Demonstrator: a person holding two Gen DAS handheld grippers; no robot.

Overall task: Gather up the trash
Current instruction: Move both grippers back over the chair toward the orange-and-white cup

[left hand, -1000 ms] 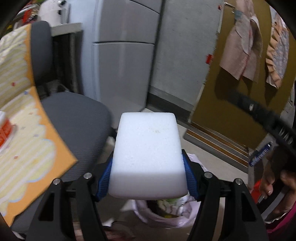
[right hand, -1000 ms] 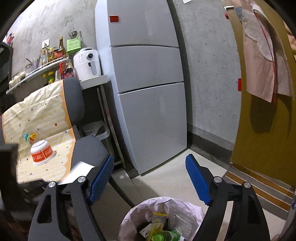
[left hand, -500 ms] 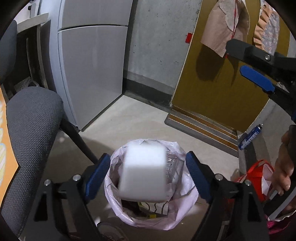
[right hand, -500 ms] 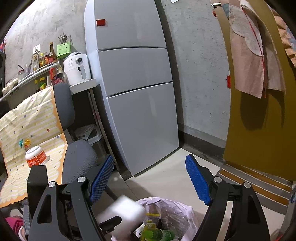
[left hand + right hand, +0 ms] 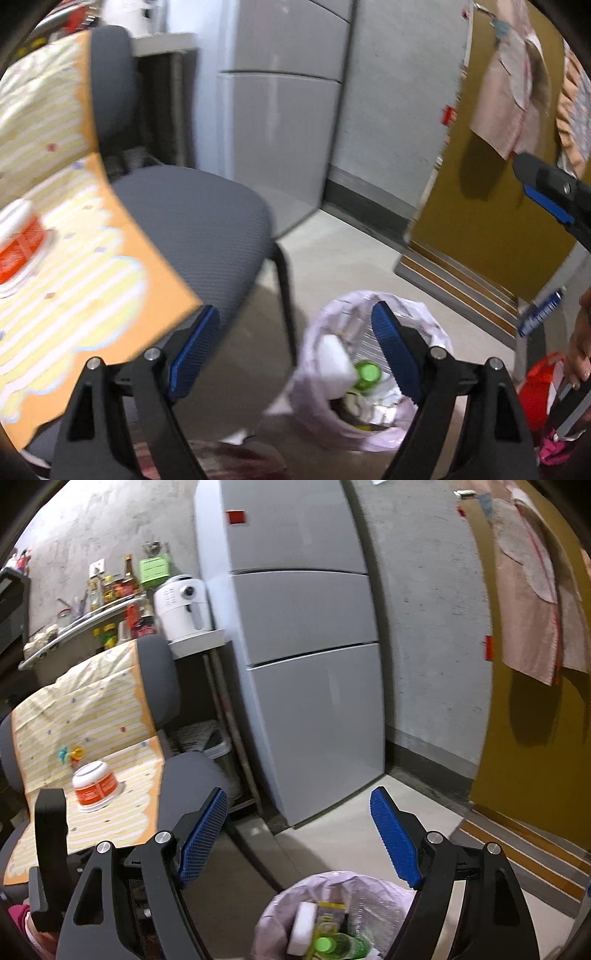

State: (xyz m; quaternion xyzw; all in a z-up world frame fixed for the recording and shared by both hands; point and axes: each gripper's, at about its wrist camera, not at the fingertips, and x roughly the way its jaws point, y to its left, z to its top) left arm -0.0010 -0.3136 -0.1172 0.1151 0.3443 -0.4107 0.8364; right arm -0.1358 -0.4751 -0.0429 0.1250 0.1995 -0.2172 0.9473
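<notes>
while both grippers [image 5: 295, 354] [image 5: 299, 842] gape empty, the foam block [image 5: 334, 360] seemingly rests inside the bag [image 5: 436, 332].

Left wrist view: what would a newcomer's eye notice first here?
Probably the white foam block lying in the pink-lined trash bin on the floor, beside a green bottle cap. The open left gripper frames it, with a grey chair on the left.

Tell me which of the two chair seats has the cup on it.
The cloth-covered seat on the left bears the upturned orange-and-white cup. The bare grey seat beside it, nearer the trash bag, carries nothing.
</notes>
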